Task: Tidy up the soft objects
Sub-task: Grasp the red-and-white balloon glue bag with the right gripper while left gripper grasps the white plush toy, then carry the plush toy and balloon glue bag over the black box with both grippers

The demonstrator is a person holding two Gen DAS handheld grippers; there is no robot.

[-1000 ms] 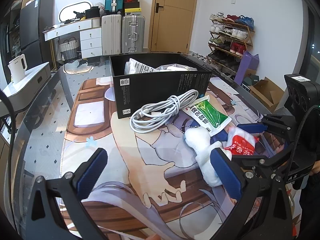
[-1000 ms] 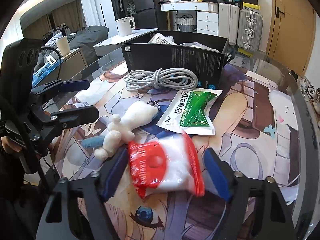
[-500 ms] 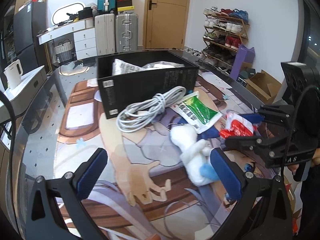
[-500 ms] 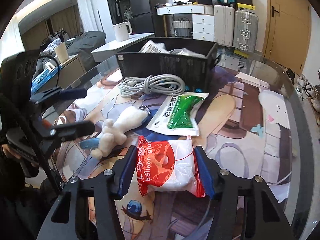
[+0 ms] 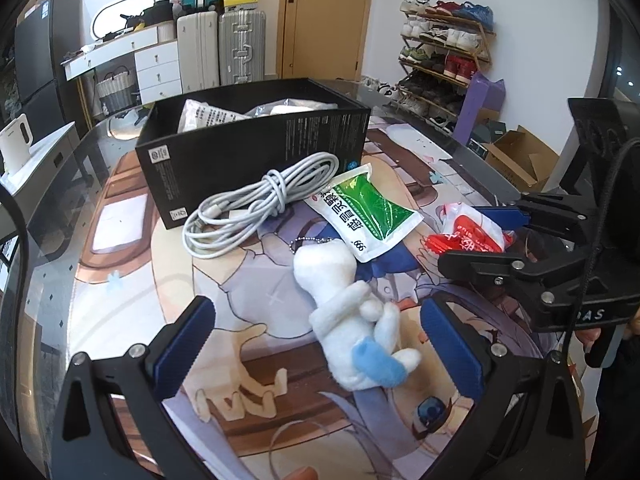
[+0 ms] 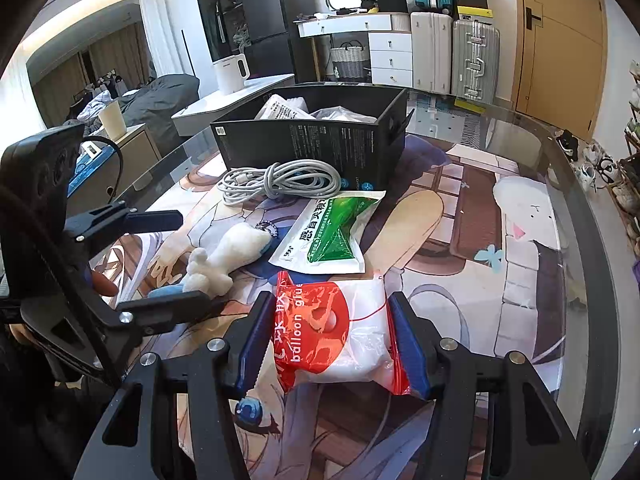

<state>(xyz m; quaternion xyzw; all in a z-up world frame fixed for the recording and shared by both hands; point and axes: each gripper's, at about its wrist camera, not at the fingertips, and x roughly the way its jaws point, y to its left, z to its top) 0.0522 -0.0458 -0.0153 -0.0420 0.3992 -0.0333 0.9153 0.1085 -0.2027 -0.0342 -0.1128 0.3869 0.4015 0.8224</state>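
Box (image 6: 320,140) on the counter (image 6: 500,216) already holds a few packets, I judge. Cable (image 5: 256,200), green pouch (image 6: 332,232) and plush toy (image 5: 352,320) lie outside. My right claw (image 6: 332,336) pinches the balloon-glue bag (image 6: 336,332); left claw (image 5: 316,344) gapes, empty, around the toy.

Glass table (image 6: 572,184) under a printed mat (image 6: 472,216) (cartoon art): black box (image 5: 256,156), cable (image 5: 256,200), green sachet (image 5: 368,208), plush toy (image 5: 352,320)

Right gripper (image 6: 332,340): jaws narrower than a second ago, blue pads now pressed against both sides of the red-and-white balloon glue bag (image 6: 334,332), which sat loose between them before. Left gripper (image 5: 320,346): jaws wide, now framing the white plush toy (image 5: 352,320), previously off beside its right pad.
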